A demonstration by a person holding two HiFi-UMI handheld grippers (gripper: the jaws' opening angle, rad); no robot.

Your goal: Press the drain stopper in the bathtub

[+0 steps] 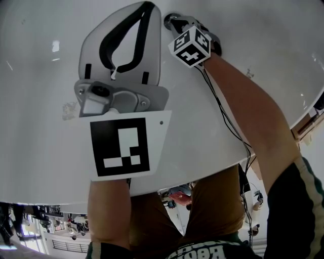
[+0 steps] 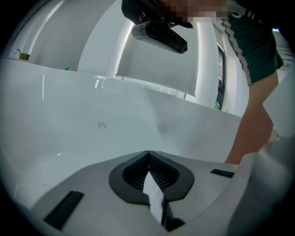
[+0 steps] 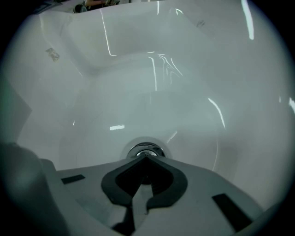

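Down at 6 o'clock in the right gripper view, the stopper sits in the tub floor. It is round and chrome, half hidden behind the right gripper. That gripper's jaws are clenched tip to tip with nothing between them, right over the stopper; whether they touch it I cannot tell. In the head view this gripper reaches toward 12 o'clock, with the left gripper just beside it at its 9 o'clock. The left jaws are likewise clenched and empty, facing the tub's wall.

drain stopper half hidden behind right hand-held gripper
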